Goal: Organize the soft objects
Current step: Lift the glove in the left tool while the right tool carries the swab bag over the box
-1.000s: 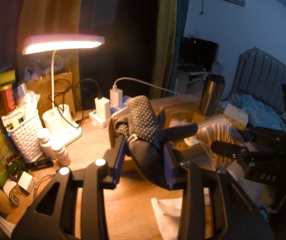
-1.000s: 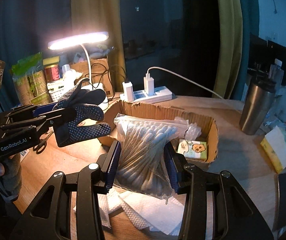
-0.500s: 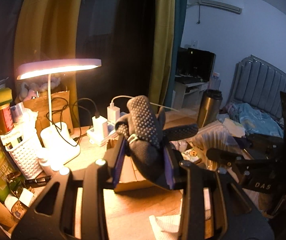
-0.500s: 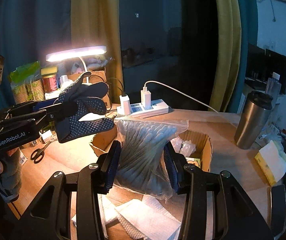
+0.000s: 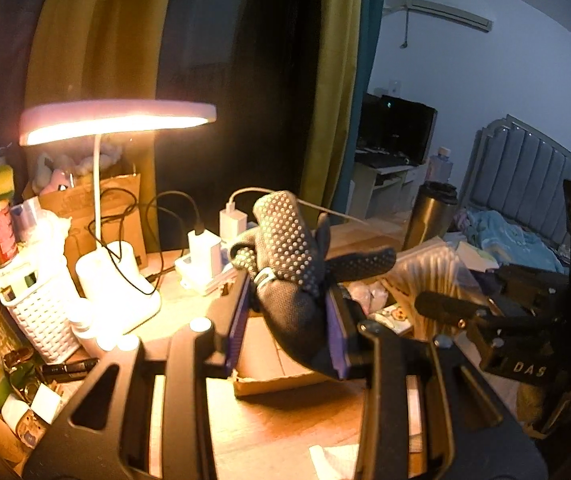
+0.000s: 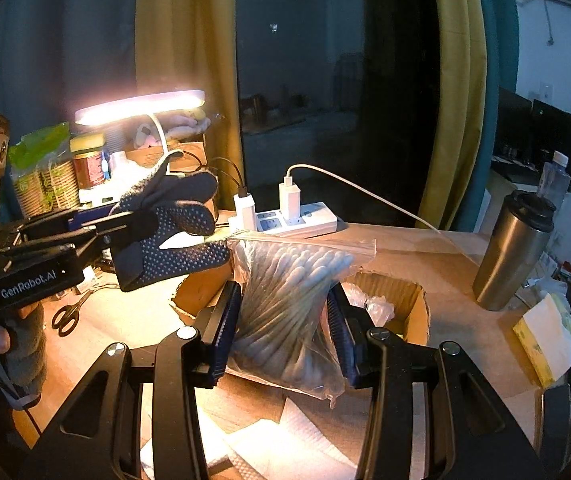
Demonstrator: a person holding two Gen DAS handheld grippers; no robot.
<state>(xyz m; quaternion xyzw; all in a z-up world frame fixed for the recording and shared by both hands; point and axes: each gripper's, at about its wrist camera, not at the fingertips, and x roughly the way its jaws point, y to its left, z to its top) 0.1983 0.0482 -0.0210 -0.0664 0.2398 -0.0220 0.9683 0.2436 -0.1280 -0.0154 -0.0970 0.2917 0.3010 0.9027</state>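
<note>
My left gripper [image 5: 290, 304] is shut on a dark dotted glove [image 5: 285, 240] and holds it in the air above the open cardboard box [image 5: 269, 368]. The glove also shows in the right wrist view [image 6: 173, 224], held at the left. My right gripper [image 6: 285, 312] is shut on a clear zip bag of cotton swabs [image 6: 289, 292] and holds it above the cardboard box [image 6: 413, 300]. The swab bag also shows in the left wrist view [image 5: 429, 268], at the right.
A lit desk lamp [image 5: 117, 120] stands at the back left by a white basket [image 5: 37, 316] and jars. A power strip [image 6: 297, 220] with chargers lies behind the box. A steel tumbler [image 6: 513, 252] stands right. White paper towels [image 6: 285, 440] lie in front. Scissors [image 6: 69, 312] lie left.
Both grippers have risen with their loads. The glove and the swab bag now hang higher above the box, and the box looks lower and farther in both views.
</note>
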